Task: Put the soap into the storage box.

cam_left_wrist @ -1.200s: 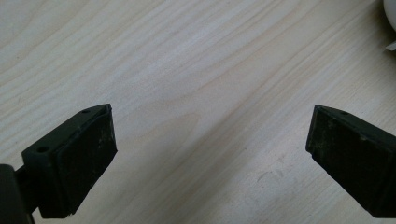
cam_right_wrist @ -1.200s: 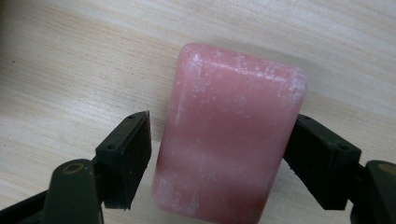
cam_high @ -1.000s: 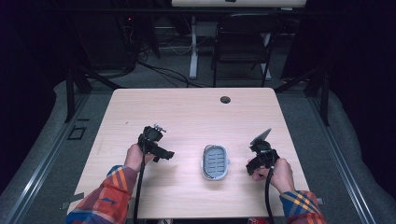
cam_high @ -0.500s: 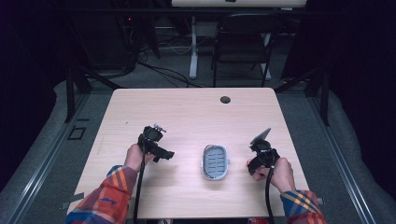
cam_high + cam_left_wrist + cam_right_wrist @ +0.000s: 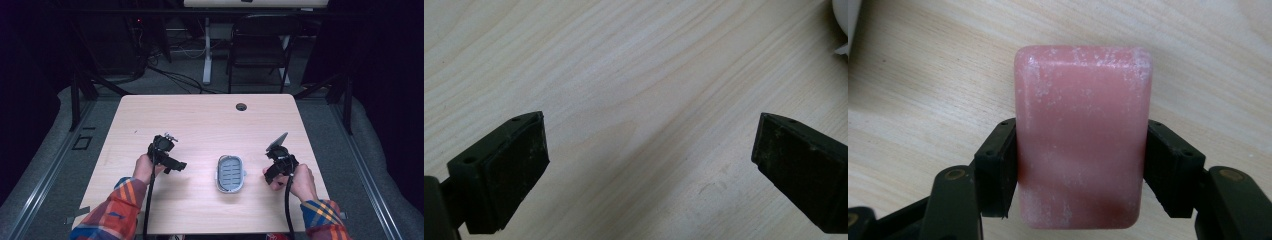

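Soap bar clamped in the right hand-held gripper, soap dish lying between the two hands.

In the right gripper view the pink bar sits upright between both black jaws, which press on its long sides, just above the pale wooden surface. In the high view the right hand-held gripper is near the surface's right edge, just beside the grey, slotted dish. The left hand-held gripper is well apart on the other side; the left gripper view shows its jaws spread wide over bare wood, holding nothing.
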Demonstrator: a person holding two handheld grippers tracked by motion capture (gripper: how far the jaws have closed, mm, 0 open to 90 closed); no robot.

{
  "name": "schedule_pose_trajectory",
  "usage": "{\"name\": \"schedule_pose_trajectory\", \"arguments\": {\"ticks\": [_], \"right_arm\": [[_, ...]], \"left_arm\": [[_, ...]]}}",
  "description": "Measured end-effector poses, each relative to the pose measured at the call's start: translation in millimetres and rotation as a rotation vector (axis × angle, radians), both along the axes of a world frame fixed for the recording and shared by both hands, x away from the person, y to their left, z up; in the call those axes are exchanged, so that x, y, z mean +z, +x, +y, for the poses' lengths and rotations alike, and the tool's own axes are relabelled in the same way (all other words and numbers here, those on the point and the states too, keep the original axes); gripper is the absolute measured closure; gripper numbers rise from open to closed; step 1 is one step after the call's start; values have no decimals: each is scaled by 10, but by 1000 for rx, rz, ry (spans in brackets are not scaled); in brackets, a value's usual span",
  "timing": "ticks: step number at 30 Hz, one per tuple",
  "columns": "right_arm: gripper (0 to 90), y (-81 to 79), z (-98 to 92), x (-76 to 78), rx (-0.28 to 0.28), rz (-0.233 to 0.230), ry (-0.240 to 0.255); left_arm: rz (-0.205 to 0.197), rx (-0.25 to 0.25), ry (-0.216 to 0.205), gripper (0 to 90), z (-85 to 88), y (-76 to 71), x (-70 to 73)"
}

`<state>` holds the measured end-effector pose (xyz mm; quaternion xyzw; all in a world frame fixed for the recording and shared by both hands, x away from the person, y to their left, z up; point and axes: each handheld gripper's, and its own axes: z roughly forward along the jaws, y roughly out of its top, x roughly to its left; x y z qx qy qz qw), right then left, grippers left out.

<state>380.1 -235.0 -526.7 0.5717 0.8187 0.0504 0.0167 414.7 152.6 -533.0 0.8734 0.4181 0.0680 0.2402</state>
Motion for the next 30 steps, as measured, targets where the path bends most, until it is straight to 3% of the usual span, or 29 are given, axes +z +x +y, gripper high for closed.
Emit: {"name": "schedule_pose_trajectory", "arguments": {"ticks": [11,12,13,17,20,24,28,30], "right_arm": [[370,27,16,135,13,-26,2],[371,33,5,182,34,-15,-9],[371,20,8,180,18,-39,12],[371,23,3,258,41,-24,-1],[371,22,29,315,33,-46,3],[371,27,46,384,45,-52,10],[371,53,62,471,80,-31,-16],[371,55,74,489,71,-45,-9]], "left_arm": [[3,1,-1,16,5,2,-3],[4,1,1,16,5,3,-4],[4,2,1,16,6,3,-4],[2,2,2,16,6,2,-1],[3,3,5,16,9,0,1],[7,3,5,16,10,1,-1],[5,0,3,16,5,-2,-2],[3,0,4,16,6,-2,0]]}}
